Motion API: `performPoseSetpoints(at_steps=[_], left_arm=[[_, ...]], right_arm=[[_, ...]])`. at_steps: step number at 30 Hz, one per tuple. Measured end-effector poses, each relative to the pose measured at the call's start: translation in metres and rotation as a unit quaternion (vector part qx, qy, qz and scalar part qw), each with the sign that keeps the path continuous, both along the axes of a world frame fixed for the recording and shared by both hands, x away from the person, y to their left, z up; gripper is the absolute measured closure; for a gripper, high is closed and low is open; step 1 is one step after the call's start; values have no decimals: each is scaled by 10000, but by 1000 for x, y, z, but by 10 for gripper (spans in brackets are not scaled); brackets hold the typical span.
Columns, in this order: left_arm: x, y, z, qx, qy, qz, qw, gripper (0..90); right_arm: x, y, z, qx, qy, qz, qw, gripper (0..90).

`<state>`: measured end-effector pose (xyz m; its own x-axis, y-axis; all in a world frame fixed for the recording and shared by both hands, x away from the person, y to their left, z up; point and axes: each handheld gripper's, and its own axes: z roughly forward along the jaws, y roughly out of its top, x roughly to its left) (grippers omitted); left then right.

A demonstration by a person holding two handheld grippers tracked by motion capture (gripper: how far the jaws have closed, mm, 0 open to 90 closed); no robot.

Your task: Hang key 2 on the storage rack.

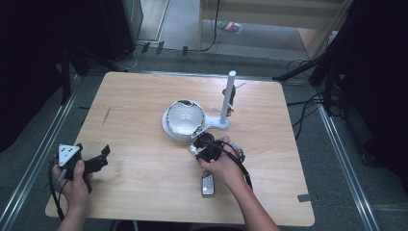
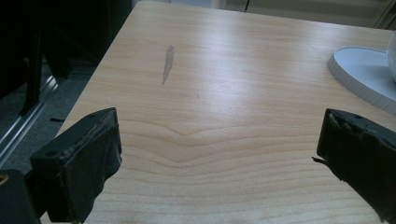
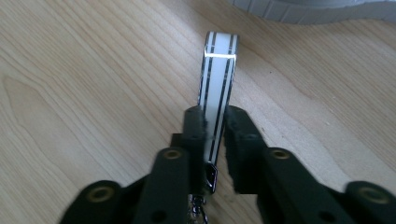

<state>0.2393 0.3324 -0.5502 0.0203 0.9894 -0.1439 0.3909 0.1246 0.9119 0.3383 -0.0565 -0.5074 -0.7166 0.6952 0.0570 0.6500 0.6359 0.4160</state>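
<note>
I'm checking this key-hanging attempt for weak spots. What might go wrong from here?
The right tongs pinch only the lower end of the striped strap, so it may slip out. The car key dangles behind and could drag on the table. The stand looks slender and might tip if bumped.

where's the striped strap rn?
Right gripper view: striped strap is pinched in the right gripper, just short of the white stand base.

High view: fixed overhead, faces forward and down, whole table (image 1: 144, 192) in frame. Left gripper view: low, close to tabletop, white base (image 2: 364, 74) at upper right, also centre of high view (image 1: 173, 130). Right gripper view: very close, looking down, same base along top edge (image 3: 299, 11).
</note>
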Motion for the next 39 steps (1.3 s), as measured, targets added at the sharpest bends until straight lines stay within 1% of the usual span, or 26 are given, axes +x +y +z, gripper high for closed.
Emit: performPoseSetpoints(at_steps=[2, 3, 5, 7, 8, 10, 12, 14, 15, 16, 18, 21, 25, 28, 34, 39], left_arm=[[0, 0, 0, 8, 5, -2, 10000, 1], [0, 0, 0, 5, 3, -2, 10000, 1], [0, 0, 0, -1, 3, -1, 10000, 1], [0, 0, 0, -5, -2, -3, 10000, 1], [0, 0, 0, -5, 0, 1, 10000, 1], [0, 0, 0, -4, 0, 2, 10000, 1], [0, 0, 0, -4, 2, -1, 10000, 1], [0, 0, 0, -6, 2, 0, 10000, 1], [0, 0, 0, -8, -2, -5, 10000, 1], [0, 0, 0, -7, -2, -3, 10000, 1], [0, 0, 0, -8, -2, -2, 10000, 1], [0, 0, 0, -3, 5, -6, 10000, 1], [0, 0, 0, 13, 6, -5, 10000, 1], [0, 0, 0, 17, 8, -6, 10000, 1], [0, 0, 0, 30, 4, -9, 10000, 1], [0, 0, 0, 30, 3, -10, 10000, 1]], right_arm=[[2, 0, -2, 58, 83, 0, 9999, 696], [2, 0, -2, 50, 107, -18, 9999, 693], [2, 2, -4, -21, 84, 12, 10000, 708], [1, 4, -6, -97, 53, 21, 9999, 742], [0, 4, -6, -120, -2, 58, 9999, 752], [-2, 6, -6, -178, -117, 39, 9998, 759], [-5, 8, -5, -269, -183, -7, 9995, 763], [-7, 7, -5, -324, -295, 35, 9990, 767], [-8, 7, -4, -361, -347, 1, 9987, 769], [-9, 6, -4, -371, -348, -38, 9987, 770], [-8, 3, -3, -317, -260, -77, 9991, 772], [-9, -2, 0, -227, -283, -186, 9992, 774], [-11, -9, 4, -141, -420, -238, 9987, 775], [-12, -15, 8, -30, -491, -261, 9984, 775], [-15, -24, 16, 142, -699, -405, 9966, 775], [-17, -30, 21, 262, -891, -499, 9944, 775]])
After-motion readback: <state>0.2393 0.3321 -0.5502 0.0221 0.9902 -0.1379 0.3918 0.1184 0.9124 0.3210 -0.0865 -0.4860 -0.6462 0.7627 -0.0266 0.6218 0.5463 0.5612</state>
